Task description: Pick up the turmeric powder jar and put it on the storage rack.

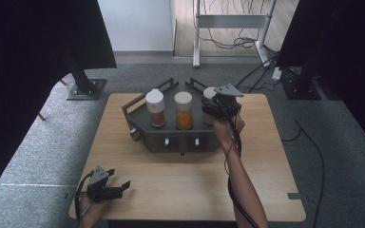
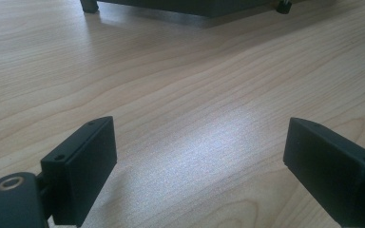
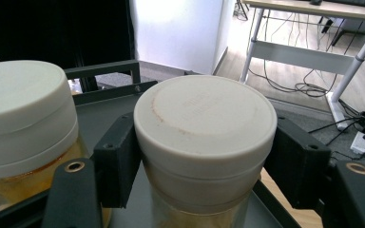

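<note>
on the wooden table (image 1: 185,175) we see a dark grey rack (image 1: 171,137) carrying three jars with pale lids. at the rack's right end, the right gripper (image 3: 204,166) pinches the right jar (image 3: 204,142) just under its lid, one black jaw pressed to each side. the middle jar (image 1: 184,110), with orange contents, stands just beside it, and the left jar (image 1: 155,107) is further along. near the table's front left corner, the left gripper (image 1: 119,186) rests low over bare wood, its jaws spread wide with nothing between them.
</note>
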### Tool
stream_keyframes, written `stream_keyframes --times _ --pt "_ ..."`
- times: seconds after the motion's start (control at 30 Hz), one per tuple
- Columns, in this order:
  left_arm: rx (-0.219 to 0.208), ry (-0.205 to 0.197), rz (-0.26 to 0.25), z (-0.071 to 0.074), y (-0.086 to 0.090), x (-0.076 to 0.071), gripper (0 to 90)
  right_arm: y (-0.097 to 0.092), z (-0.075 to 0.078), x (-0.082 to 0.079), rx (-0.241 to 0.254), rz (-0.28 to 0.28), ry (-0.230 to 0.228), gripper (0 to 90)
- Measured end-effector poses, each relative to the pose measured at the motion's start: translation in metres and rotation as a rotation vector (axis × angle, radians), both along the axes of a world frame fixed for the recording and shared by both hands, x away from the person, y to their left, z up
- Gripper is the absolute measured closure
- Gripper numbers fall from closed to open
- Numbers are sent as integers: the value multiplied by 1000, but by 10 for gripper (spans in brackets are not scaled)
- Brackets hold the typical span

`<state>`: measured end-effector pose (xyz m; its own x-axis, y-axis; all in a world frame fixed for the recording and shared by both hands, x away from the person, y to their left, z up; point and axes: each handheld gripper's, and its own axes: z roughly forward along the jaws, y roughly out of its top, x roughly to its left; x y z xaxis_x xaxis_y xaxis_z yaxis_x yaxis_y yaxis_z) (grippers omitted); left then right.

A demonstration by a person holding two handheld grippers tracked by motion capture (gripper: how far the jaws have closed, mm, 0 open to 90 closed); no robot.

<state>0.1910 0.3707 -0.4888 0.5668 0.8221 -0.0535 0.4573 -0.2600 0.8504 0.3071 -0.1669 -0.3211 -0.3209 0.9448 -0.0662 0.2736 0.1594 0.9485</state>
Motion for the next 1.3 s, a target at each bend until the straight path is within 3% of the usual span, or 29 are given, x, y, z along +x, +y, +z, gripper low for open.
stream_keyframes --times 0.37,0.6,0.73,1.3 --pt "6 -1 -2 0 -1 -1 107 -1 -4 -2 9 -7 -7 307" --pt "7 -1 0 0 -2 -1 108 -6 -7 2 12 -4 14 187" --pt "8 -1 1 0 -2 -1 107 -4 -10 1 7 -9 4 127" --pt "11 2 2 1 -2 -1 107 -11 -6 -9 22 -27 -23 131"
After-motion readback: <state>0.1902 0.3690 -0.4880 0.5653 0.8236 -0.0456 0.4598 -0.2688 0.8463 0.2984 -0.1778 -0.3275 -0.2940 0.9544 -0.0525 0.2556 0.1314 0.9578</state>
